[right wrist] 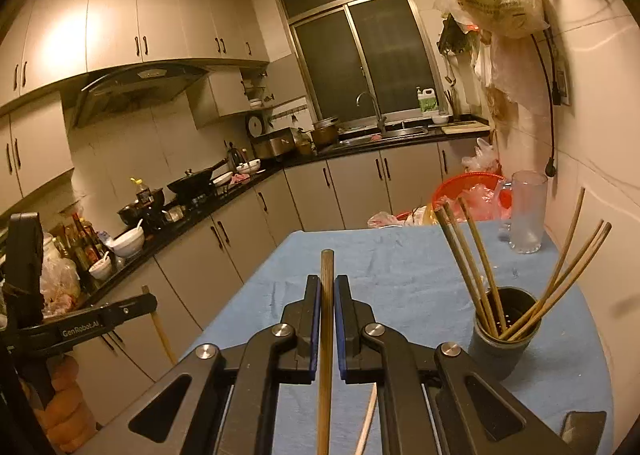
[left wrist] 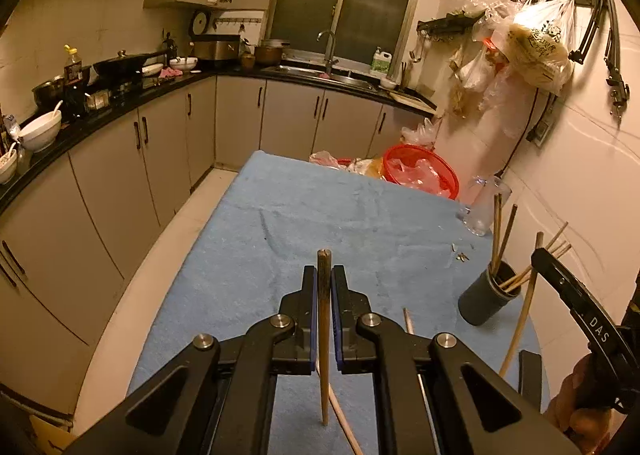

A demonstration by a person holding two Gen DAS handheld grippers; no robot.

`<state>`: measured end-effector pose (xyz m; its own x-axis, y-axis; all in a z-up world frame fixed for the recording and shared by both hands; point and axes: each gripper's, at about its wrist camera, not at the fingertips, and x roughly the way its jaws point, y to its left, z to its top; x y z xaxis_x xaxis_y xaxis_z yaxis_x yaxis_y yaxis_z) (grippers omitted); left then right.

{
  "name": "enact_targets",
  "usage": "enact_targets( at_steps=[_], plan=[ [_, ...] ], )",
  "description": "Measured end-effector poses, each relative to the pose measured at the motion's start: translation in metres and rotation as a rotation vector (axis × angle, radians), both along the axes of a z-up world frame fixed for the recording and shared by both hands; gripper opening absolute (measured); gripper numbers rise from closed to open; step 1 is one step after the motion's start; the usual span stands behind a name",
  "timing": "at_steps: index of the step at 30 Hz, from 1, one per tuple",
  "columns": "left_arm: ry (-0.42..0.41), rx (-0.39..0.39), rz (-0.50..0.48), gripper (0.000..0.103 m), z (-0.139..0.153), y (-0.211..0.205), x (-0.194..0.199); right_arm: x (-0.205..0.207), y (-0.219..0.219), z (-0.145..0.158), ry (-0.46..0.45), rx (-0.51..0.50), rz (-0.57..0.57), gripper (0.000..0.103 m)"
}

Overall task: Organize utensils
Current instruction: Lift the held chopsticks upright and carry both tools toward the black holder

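Observation:
My left gripper (left wrist: 324, 275) is shut on a wooden chopstick (left wrist: 324, 335), held upright above the blue cloth (left wrist: 300, 223). My right gripper (right wrist: 327, 283) is shut on another wooden chopstick (right wrist: 326, 335). A dark round holder (left wrist: 486, 297) with several chopsticks stands on the cloth at the right; it also shows in the right wrist view (right wrist: 506, 331). The right gripper's side appears in the left view (left wrist: 576, 299) next to the holder, and the left one at the left edge of the right view (right wrist: 100, 323). A pale chopstick (right wrist: 366, 423) lies on the cloth below.
A clear glass mug (right wrist: 524, 211) stands on the cloth near the wall. A red basket (left wrist: 420, 171) with plastic bags sits at the table's far end. A dark flat object (right wrist: 582, 431) lies at the near right. The kitchen counter (left wrist: 120, 107) with bowls and pans runs along the left.

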<state>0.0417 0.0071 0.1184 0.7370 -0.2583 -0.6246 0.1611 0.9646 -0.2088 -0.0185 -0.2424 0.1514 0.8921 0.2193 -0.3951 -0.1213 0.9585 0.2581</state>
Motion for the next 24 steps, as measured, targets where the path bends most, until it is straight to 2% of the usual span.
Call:
enact_targets(
  at_steps=[9,16,24],
  plan=[
    [0.009,-0.006,-0.018,0.007,0.012,-0.002,-0.011,-0.012,-0.013,0.016,-0.048,0.001,-0.004,0.007],
    [0.009,0.001,-0.027,0.007,0.016,-0.005,-0.016,-0.018,-0.029,0.016,-0.054,0.031,-0.021,0.007],
    [0.015,-0.024,-0.049,0.007,0.020,-0.008,-0.020,-0.019,-0.043,0.015,-0.040,0.070,-0.030,0.007]
  ],
)
